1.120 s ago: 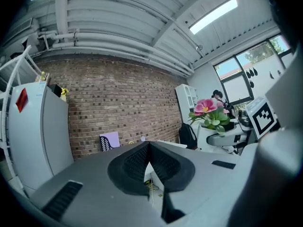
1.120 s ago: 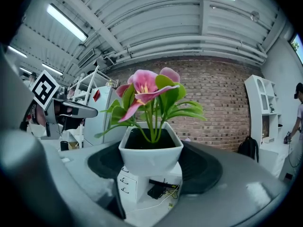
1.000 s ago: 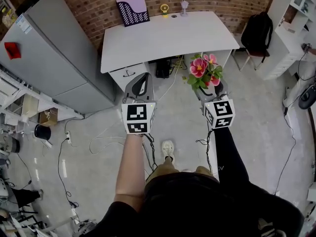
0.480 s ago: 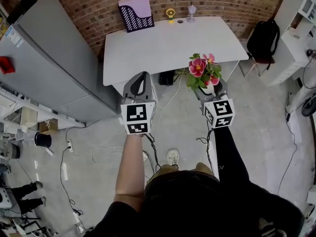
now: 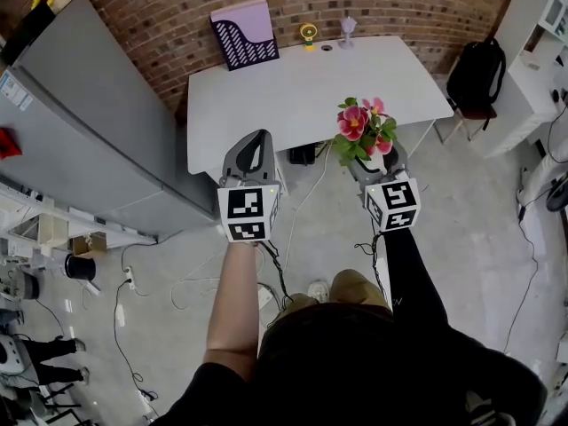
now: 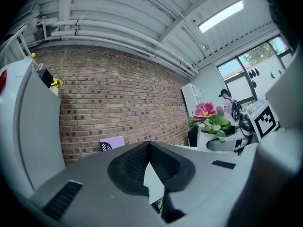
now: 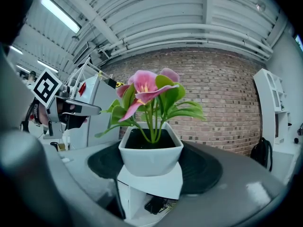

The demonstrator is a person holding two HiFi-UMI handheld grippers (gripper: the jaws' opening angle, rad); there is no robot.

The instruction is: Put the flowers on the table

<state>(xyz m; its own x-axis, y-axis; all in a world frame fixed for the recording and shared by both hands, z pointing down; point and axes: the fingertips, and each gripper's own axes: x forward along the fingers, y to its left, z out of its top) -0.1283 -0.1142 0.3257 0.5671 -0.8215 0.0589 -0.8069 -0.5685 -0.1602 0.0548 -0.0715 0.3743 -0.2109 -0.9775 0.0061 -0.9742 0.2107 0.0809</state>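
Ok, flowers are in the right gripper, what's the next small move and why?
Probably ease the right gripper forward over the white table. Its jaws clamp the flower pot upright, but in the head view it hangs at the table's near edge; bare tabletop lies ahead.

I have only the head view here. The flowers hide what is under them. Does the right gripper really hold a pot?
Observer: Yes. A white square pot sits clamped between the jaws of the right gripper.
Operator: Does it stand straight?
Observer: It is upright, with dark soil showing inside.
Operator: And the left gripper?
Observer: The left gripper has its jaws together, with nothing between them.
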